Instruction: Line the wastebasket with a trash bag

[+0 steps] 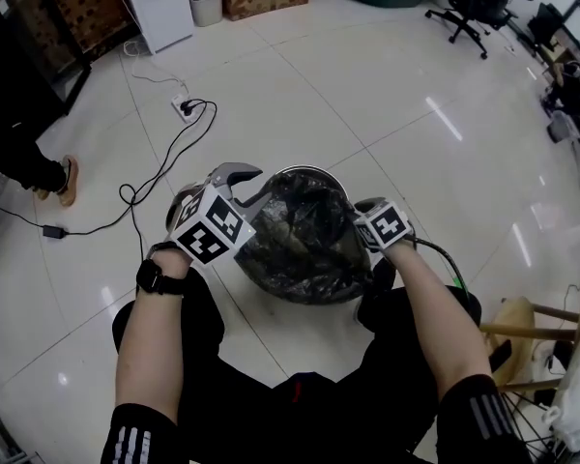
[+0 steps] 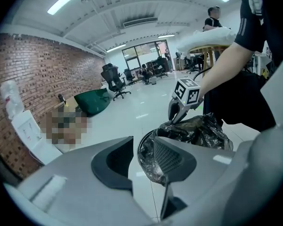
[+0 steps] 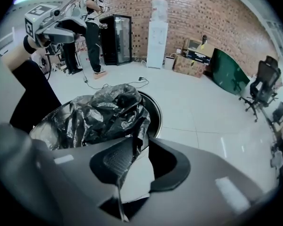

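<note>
Between the two grippers stood one wastebasket (image 1: 314,170) on the floor (image 1: 387,95), with one black trash bag (image 1: 300,235) heaped and crumpled over its mouth. The bag's edge at the rim lay just beyond the tips of the left gripper (image 2: 140,147). Its jaws stood apart, with film showing in the gap but not pinched. The right gripper (image 3: 141,145) also had its jaws apart, and a fold of bag hung against one pad. Both bare forearms reached forward and down. The left hand (image 1: 169,259) had a watch (image 1: 150,278) at the wrist, and the right hand (image 1: 401,249) sat behind its marker cube. Each gripper angled down toward the basket.
</note>
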Demonstrator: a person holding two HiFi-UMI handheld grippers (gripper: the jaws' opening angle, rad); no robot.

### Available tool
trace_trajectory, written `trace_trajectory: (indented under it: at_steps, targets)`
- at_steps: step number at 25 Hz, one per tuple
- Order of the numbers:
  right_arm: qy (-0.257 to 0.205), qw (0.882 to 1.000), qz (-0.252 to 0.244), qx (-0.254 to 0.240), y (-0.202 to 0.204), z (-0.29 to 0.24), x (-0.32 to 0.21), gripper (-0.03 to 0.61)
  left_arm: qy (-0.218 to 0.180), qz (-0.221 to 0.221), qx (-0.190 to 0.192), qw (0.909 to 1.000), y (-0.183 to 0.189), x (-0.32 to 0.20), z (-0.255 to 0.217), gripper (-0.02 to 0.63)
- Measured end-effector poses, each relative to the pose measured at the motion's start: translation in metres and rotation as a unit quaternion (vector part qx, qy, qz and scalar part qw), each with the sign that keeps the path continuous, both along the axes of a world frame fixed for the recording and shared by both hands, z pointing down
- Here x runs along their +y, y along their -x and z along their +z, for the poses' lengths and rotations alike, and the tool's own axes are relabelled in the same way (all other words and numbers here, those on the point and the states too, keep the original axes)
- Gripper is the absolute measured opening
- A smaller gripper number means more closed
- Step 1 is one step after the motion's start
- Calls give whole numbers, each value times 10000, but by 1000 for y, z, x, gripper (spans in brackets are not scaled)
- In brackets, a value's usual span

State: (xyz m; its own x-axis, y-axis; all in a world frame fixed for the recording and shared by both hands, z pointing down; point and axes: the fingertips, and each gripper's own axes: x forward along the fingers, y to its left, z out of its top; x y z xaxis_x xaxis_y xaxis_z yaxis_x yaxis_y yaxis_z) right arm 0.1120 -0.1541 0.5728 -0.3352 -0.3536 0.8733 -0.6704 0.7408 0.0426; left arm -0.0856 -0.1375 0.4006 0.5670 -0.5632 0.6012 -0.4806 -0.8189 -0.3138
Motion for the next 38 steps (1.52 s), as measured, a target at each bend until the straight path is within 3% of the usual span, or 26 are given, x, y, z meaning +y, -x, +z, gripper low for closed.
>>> trace_trajectory:
  at_steps: [7,13,17,20,21,24,25,29,32,36,38]
  targets:
    - [-554,9984,68,5,-4,-35,-21,138,-27,-15,22,10000,5,-1,-3,129]
    - [-619,9975,309,158,-27,-45,-38,147,-110,-6,106,9999,2,0,-10,127]
    - [-846,9927,-552,-661,32,-71,-26,147,-136,-10,130,9998,3,0,-11,127]
    - [-362,9880,-1099,-1023,89,-63,-6,214,-165,2,153,9997,0,-1,-13,129]
    - [-181,9885,-1138,-976,100,-54,-3,244,-173,8,157,9997,-2,0,-14,127]
    - [240,9910,-1204,-541,113,-20,2,251,-184,28,154,9997,-4,0,-15,127]
    - [301,9912,-1236,-380,113,-11,3,230,-185,31,151,9997,-3,1,-16,129]
    - [224,9923,-1217,-38,107,6,-3,8,-199,10,163,9997,4,1,-18,129]
    - [227,9908,-1308,275,98,11,-13,8,-183,-4,171,9997,7,1,-17,127]
    - [230,9700,-1991,1378,81,33,-27,8,-84,17,100,9999,10,3,-14,127]
    - [161,9616,-2188,1646,79,45,-34,8,55,80,43,9999,9,8,-9,127]
